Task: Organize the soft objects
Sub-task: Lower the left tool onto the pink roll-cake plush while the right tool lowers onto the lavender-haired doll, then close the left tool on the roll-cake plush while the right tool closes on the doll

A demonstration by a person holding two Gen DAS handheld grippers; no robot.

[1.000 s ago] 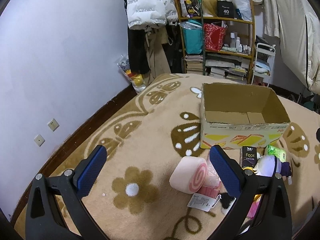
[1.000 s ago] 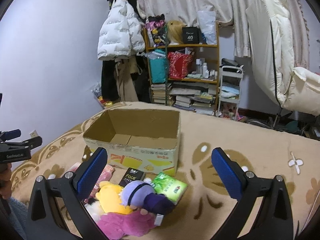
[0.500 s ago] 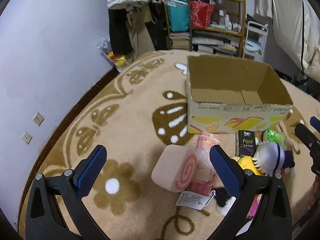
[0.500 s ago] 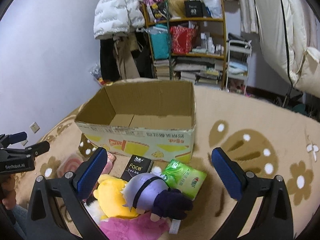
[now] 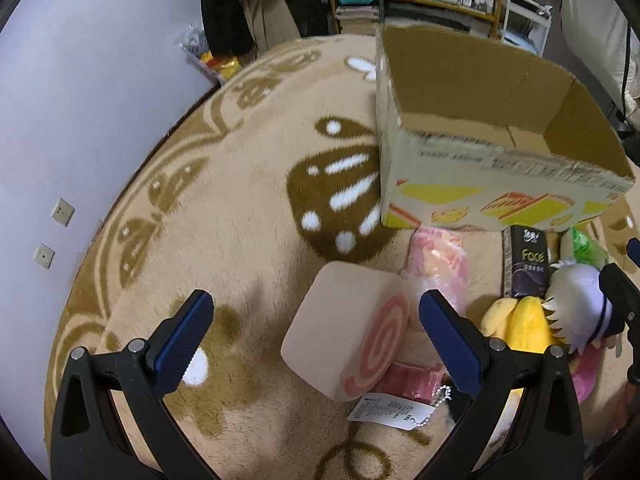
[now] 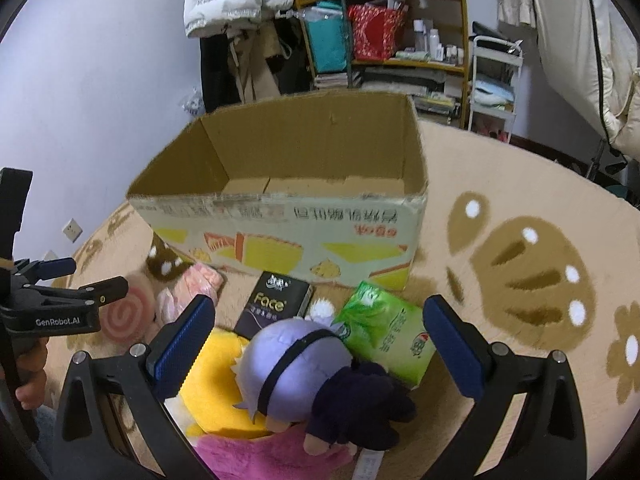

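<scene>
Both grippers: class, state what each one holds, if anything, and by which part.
Nothing is held. The left gripper is open above the swirl roll plush; the right gripper is open above the purple-haired doll. No pad touches either toy.

A peach cylindrical plush roll cushion with a pink swirl end (image 5: pixel 350 336) lies on its side between the wide-set fingers of the left tongs (image 5: pixel 316 338), nearer the right finger. A round lavender-headed plush doll in dark clothes (image 6: pixel 304 368) lies face-down between the right tongs' (image 6: pixel 318 348) spread fingers, atop a yellow plush (image 6: pixel 212 376) and a pink plush (image 6: pixel 256 456).
</scene>
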